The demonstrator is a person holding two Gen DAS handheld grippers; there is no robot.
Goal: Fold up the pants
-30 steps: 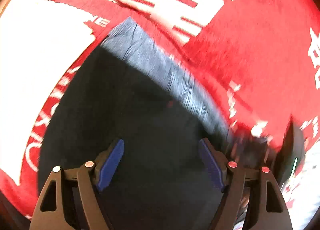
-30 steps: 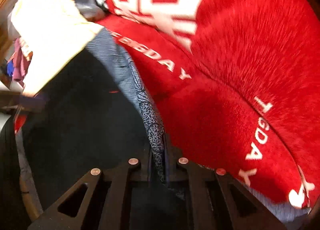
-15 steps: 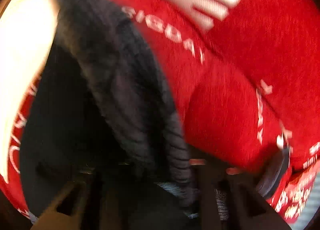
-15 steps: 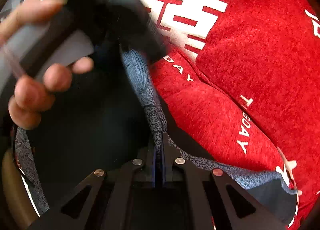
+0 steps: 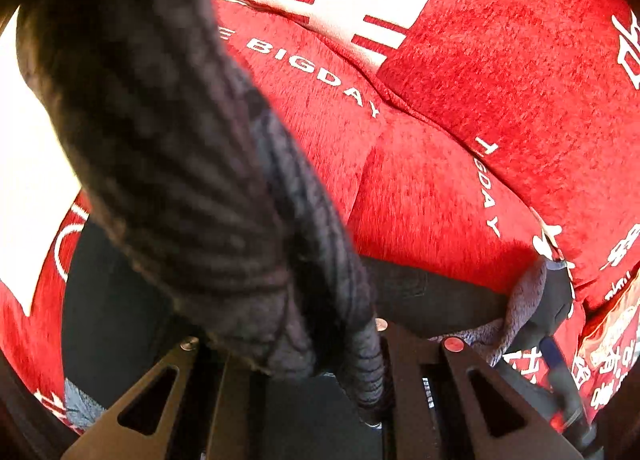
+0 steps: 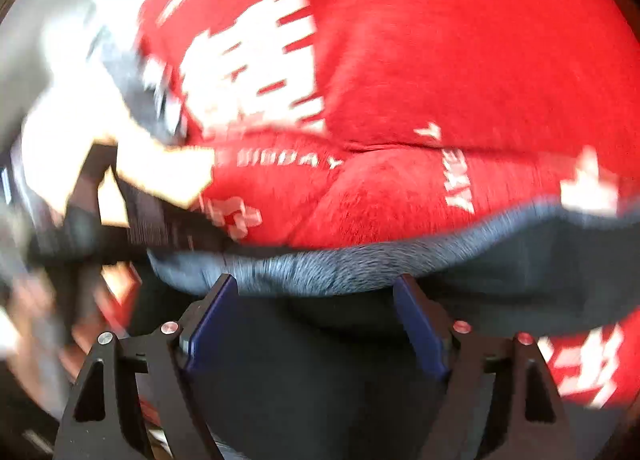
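My left fingers (image 5: 320,344) clench the pants (image 5: 180,164) at the ribbed waistband; my right fingers (image 6: 316,324) are released. The cloth is soft and limp, so I should grip hems.

Both my wrist views sit close, facing the red blanket (image 5: 500,60); both share the dark pants (image 6: 320,360).
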